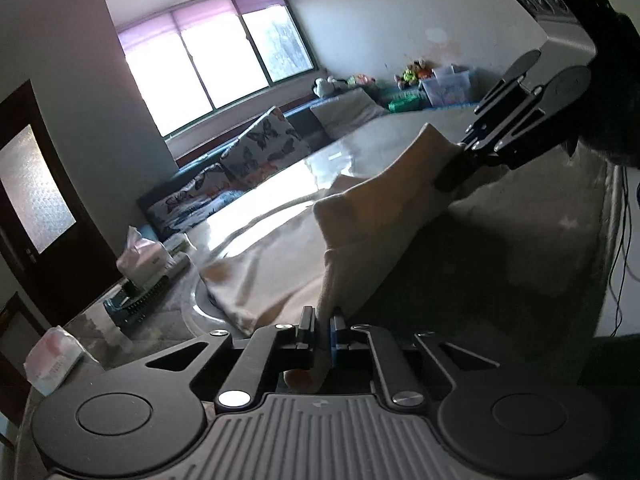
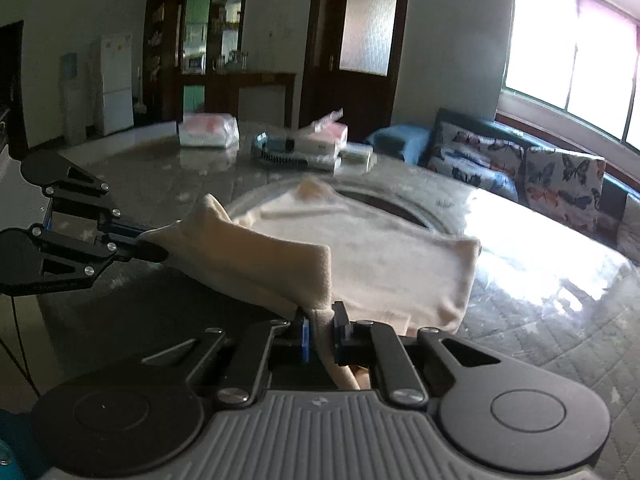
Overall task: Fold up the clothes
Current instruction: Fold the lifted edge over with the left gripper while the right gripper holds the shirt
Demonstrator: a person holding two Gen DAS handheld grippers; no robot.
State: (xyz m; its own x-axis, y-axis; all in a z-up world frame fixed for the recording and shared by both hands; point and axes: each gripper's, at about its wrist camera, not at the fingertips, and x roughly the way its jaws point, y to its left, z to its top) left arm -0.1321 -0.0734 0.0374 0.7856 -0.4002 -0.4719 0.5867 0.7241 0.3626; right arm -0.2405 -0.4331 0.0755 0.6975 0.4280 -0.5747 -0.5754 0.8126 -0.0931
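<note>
A cream cloth garment (image 1: 360, 224) (image 2: 368, 256) lies partly on the glossy table, with its near edge lifted. My left gripper (image 1: 323, 330) is shut on one corner of that edge; in the right wrist view it appears at the left (image 2: 154, 242), pinching the cloth. My right gripper (image 2: 322, 330) is shut on the other corner, and shows in the left wrist view at the upper right (image 1: 466, 152). Between the two grippers the lifted edge hangs taut above the table. The far part of the garment rests flat on the round glass turntable (image 2: 404, 208).
On the marble table (image 2: 160, 176) stand a pink-and-white tissue pack (image 2: 208, 130), a blue tray (image 2: 276, 150) and boxed tissues (image 2: 324, 138). A sofa with butterfly cushions (image 2: 560, 176) runs under the window. A cable (image 1: 618, 256) hangs at the table's right edge.
</note>
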